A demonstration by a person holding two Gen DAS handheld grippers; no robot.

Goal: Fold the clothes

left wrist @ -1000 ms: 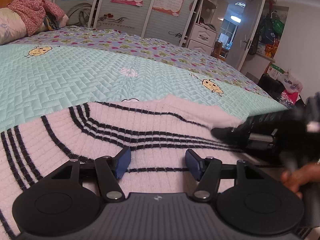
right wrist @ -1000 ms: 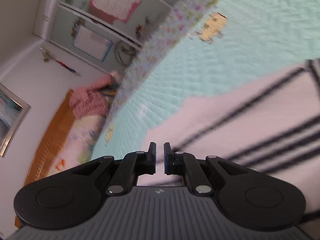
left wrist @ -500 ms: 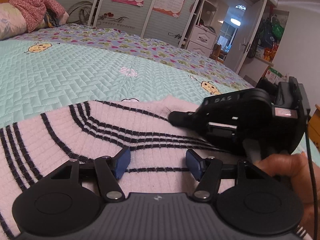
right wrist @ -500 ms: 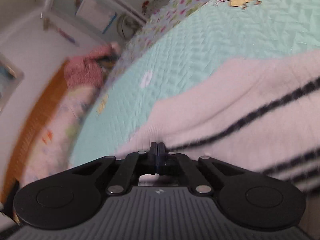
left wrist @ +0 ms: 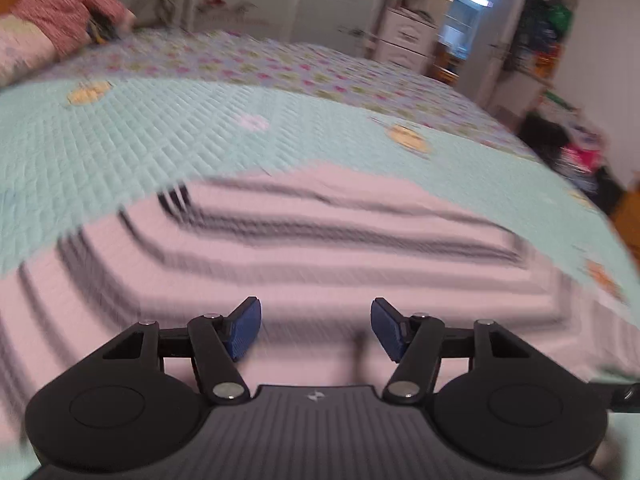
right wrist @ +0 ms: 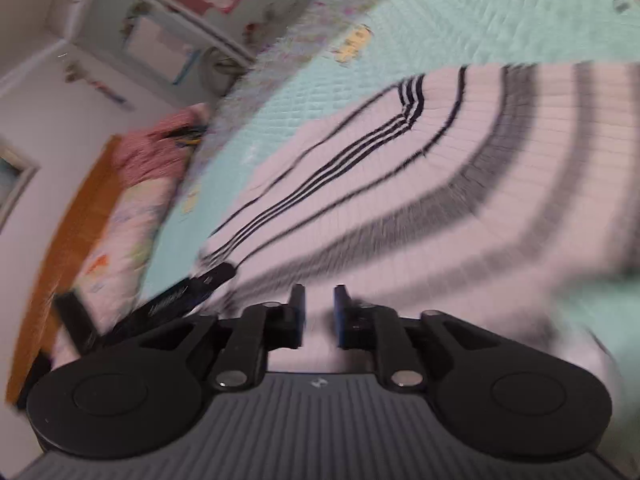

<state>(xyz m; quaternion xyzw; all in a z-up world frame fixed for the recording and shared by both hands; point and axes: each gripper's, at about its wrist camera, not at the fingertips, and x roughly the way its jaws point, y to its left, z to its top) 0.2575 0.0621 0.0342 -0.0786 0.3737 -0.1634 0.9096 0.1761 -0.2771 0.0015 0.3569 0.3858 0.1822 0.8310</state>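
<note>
A pale pink knitted sweater with thin black stripes (left wrist: 328, 264) is spread flat on a bed covered by a mint-green quilted bedspread (left wrist: 120, 140), near the bed's close edge. In the left wrist view the left claw (left wrist: 316, 328) is seen above the sweater with its blue-padded fingers (left wrist: 244, 328) standing wide apart, and nothing is held between them. In the right wrist view the right claw (right wrist: 319, 316) is seen low over the same sweater (right wrist: 420, 184); its jaws are opening and a narrow gap is shown, with only the pink knit visible beyond it and no fabric pinched. The dark body of the other gripper is glimpsed at the lower left of that view (blurred, so its detail cannot be told). A crumpled red-and-white patterned garment (left wrist: 60, 12) is piled at the head of the bed, beside a wooden headboard (right wrist: 52, 248). Both views are smeared by motion blur.
</note>
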